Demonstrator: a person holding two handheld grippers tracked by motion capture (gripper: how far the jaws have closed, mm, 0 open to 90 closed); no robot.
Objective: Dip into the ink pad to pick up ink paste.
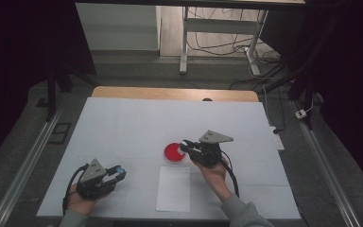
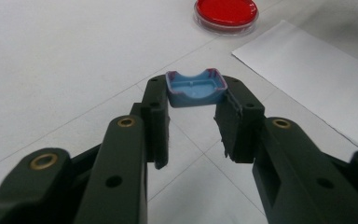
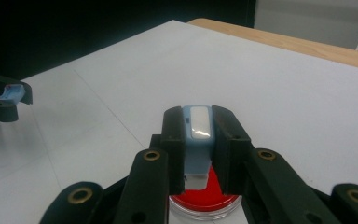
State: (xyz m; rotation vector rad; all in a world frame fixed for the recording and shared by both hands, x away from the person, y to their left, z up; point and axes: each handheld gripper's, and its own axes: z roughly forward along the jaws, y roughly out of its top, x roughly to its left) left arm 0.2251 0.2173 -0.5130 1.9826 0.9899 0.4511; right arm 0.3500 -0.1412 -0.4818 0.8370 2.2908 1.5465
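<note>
My left gripper (image 1: pixel 117 172) rests low over the table's front left, shut on a small blue cap (image 2: pixel 196 88) with a hollow, scooped inside; the cap is pinched between the fingertips (image 2: pixel 154 95). My right gripper (image 1: pixel 185 145) hovers over a round red dish (image 1: pixel 172 152) at the middle of the table. It is shut on a pale blue block with a white face (image 3: pixel 198 133), which stands upright between the jaws just above the dish (image 3: pixel 205 199). The dish also lies far ahead in the left gripper view (image 2: pixel 226 14).
A white sheet of paper (image 1: pixel 173 188) lies on the white table top (image 1: pixel 132 123) in front of the dish, between my two hands. The table's wooden back edge (image 1: pixel 175 93) borders a floor with desk legs and cables.
</note>
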